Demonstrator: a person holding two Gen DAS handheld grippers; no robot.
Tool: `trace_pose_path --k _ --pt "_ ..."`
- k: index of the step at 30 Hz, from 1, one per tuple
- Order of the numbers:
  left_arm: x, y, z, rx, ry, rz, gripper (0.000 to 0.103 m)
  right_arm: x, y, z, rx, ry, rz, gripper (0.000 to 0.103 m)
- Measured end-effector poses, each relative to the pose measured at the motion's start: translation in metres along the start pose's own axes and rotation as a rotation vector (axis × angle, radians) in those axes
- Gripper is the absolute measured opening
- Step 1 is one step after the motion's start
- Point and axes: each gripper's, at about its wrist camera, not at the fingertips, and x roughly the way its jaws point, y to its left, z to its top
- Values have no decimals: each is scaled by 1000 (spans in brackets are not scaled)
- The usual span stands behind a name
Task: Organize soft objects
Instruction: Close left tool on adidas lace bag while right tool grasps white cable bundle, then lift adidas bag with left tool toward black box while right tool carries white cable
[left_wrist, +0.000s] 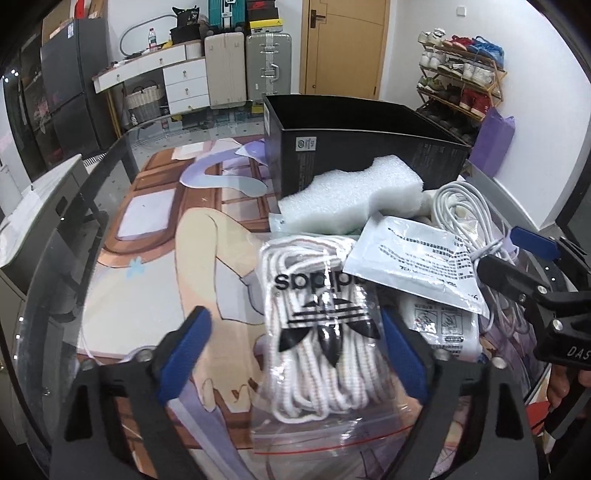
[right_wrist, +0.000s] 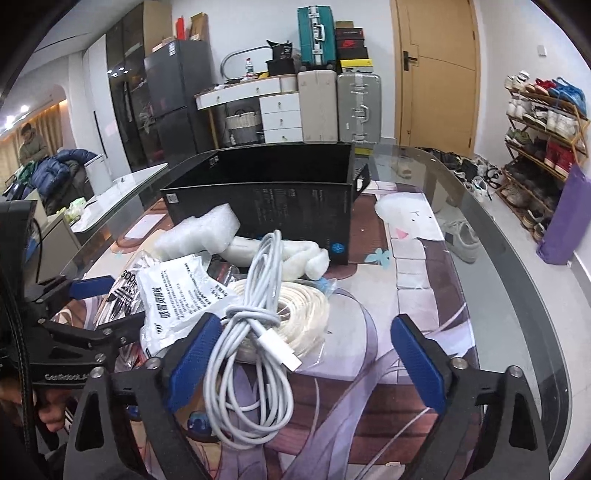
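Straddling a clear bag of white laces (left_wrist: 325, 343), the left claw (left_wrist: 295, 354) stood with its jaws apart, not visibly pressing the bag. The right claw (right_wrist: 306, 365), jaws also apart, had a white cable (right_wrist: 255, 332) lying between them. Both sat in a pile on the glass-topped bench (right_wrist: 480, 295), with white foam (left_wrist: 354, 195) nearer a black box (left_wrist: 369, 147) beyond.

Room light is shining bright and even. Ceiling lamps are glaring on the glass table (right_wrist: 491, 236) near its far left edge. Both pics are bending round at the edges, w/ dark corners. Left gripper (left_wrist: 295, 347) is looking a bit blurry up close.
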Motion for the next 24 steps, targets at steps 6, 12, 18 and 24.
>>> trace_pose_path --k 6,12,18,24 --pt "-6 1 -4 18 -39 -7 49 -1 -1 -1 9 11 53 77" --pt "-13 6 -5 -2 -75 -14 41 1 6 5 -25 3 63 68" --pt "-21 14 -5 -28 -99 -16 41 -1 5 3 -57 -7 90 58" --pt "-25 21 -4 -51 -113 -25 41 -6 5 0 -85 0 70 58"
